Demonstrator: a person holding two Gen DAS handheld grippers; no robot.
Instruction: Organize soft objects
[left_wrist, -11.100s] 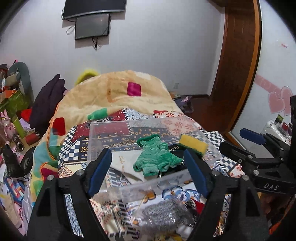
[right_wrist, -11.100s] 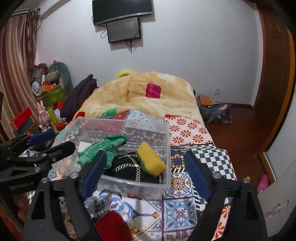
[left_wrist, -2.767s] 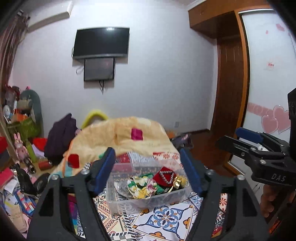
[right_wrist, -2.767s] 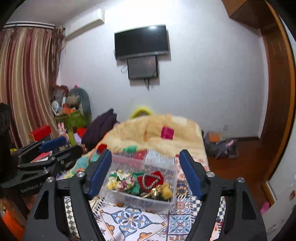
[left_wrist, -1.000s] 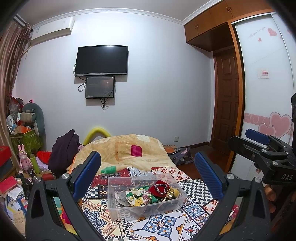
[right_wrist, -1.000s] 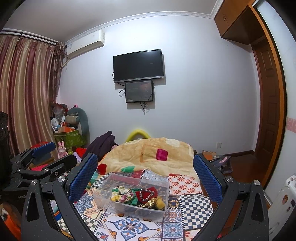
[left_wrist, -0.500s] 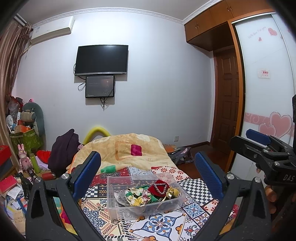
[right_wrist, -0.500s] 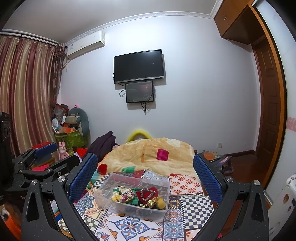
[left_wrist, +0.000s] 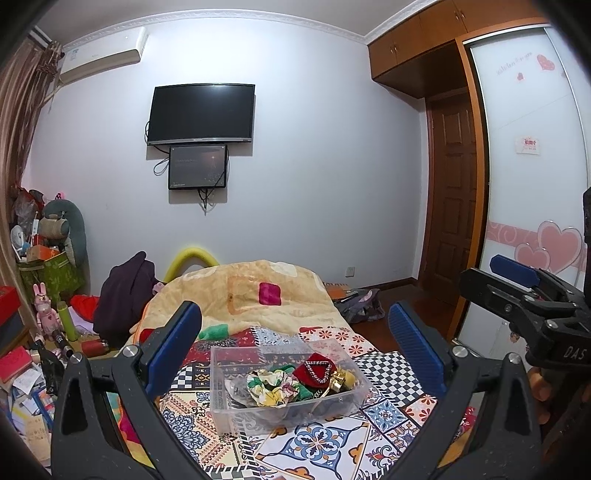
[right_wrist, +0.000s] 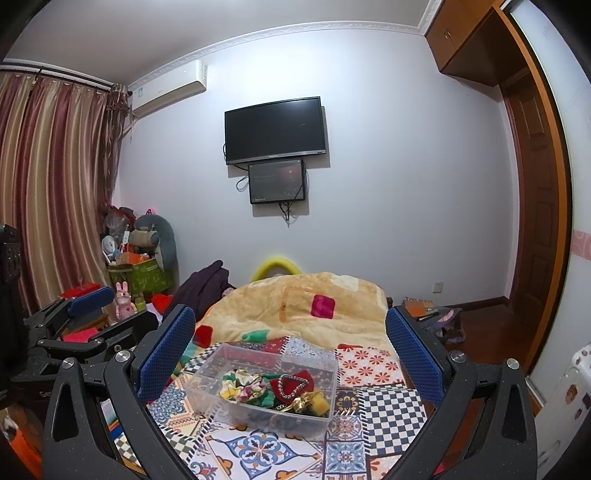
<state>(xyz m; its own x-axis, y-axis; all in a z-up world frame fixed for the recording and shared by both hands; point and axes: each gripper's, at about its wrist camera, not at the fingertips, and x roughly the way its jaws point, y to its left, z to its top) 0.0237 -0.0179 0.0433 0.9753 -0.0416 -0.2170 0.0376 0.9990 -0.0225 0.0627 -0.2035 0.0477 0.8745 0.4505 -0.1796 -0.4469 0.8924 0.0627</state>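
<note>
Compared with half a second ago, both views are almost unchanged; against the oldest frames, both grippers have pulled far back from the bin, which now holds more items.

Left wrist view: the left gripper (left_wrist: 293, 350) has its blue-padded jaws spread wide and empty. Low in the frame, between them, the clear rectangular plastic bin (left_wrist: 236, 415) sits on the patchwork patterned bedspread (left_wrist: 317, 443). Inside lie a floral fabric scrunchie (left_wrist: 267, 386) and a red velvet heart with a rhinestone outline (left_wrist: 317, 371). At the right edge the right gripper (left_wrist: 517, 291) appears side-on; its jaw gap cannot be judged here.

Right wrist view: the right gripper (right_wrist: 290, 354) jaws are wide apart, holding nothing. The bin (right_wrist: 325, 415) is at lower centre. This view alone shows the striped curtains (right_wrist: 48, 184) at left and a yellow sponge block (right_wrist: 320, 404) in the bin.

Judgement: collecting appears complete; no loose soft item is visible on the bedspread, so the next move calls only for a check of the surroundings.
</note>
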